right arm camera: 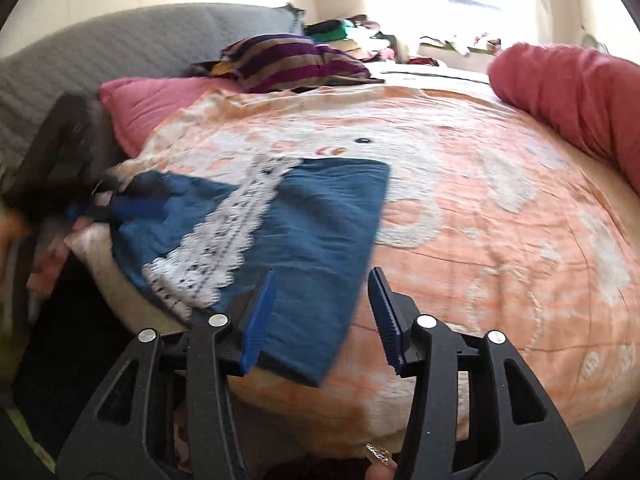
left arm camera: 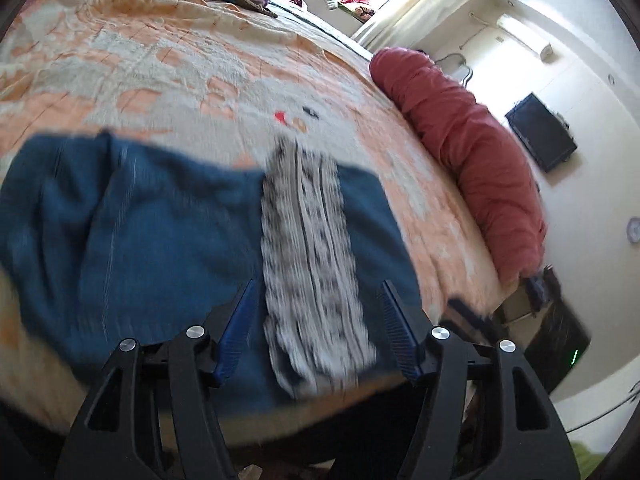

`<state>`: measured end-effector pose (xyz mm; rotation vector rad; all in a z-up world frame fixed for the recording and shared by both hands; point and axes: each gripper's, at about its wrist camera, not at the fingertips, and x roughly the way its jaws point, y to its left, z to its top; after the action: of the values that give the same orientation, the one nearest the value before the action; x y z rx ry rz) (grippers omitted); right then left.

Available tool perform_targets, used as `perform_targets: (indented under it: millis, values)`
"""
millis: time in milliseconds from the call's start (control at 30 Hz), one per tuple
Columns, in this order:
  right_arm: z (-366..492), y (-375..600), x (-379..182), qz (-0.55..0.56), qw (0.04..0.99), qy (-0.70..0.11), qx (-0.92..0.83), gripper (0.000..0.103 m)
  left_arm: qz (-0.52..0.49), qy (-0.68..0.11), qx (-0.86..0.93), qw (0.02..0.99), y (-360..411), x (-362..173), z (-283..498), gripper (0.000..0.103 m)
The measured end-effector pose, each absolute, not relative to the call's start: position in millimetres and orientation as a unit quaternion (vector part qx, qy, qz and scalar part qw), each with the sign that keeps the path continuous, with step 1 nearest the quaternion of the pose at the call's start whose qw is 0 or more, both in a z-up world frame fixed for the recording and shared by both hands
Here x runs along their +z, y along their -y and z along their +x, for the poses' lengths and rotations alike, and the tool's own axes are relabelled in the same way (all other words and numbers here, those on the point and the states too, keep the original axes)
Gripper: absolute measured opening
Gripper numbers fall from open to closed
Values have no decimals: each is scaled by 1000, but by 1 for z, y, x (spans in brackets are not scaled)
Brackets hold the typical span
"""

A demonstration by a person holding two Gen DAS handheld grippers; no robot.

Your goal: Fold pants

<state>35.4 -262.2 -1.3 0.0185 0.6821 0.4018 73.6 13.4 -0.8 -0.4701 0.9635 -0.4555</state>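
On the near edge of the bed (right arm camera: 480,208), the blue pants (left arm camera: 168,240) lie flat with their lace strip (left arm camera: 312,264) up, probably spread for folding. Left tongs (left arm camera: 318,330) and right tongs (right arm camera: 322,316) both hover wide, gripping nothing.

My right gripper (right arm camera: 322,304): fingers spread, nothing between them | blue pants (right arm camera: 304,240): flat on the peach blanket (right arm camera: 500,216), their near corner under my left finger | white lace strip (right arm camera: 224,236): across the pants, ahead-left | red bolster (right arm camera: 576,96): far ahead-right
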Motion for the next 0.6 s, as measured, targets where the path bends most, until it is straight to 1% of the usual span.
perform_targets:
  millis: [67,133,200,267,300,367,400,433,600]
  values:
    - [35,269,-4,19,922,-337,189,42,-215,-457,-217,835,-7,-4,62,56]
    - [36,271,-6,28,920,-340,193,42,-195,-466,-212,837,2,-7,57,46]
    - [35,270,-8,28,919,-343,194,42,-173,-483,-192,837,7,-16,56,46]
    - [33,270,-10,31,917,-345,197,42,-192,-501,-185,823,8,-30,57,54]
    - [32,270,-10,31,917,-344,198,42,-200,-504,-181,820,9,-35,58,54]
    - [32,269,-9,31,917,-344,197,42,-182,-499,-184,827,18,-35,57,53]
    - [33,269,-10,31,917,-345,198,42,-177,-498,-189,828,22,-33,57,44]
    - [33,269,-11,30,916,-348,197,42,-178,-496,-199,826,24,-34,58,16]
    - [32,260,-1,9,917,-340,210,42,-194,-494,-205,822,7,-33,51,14]
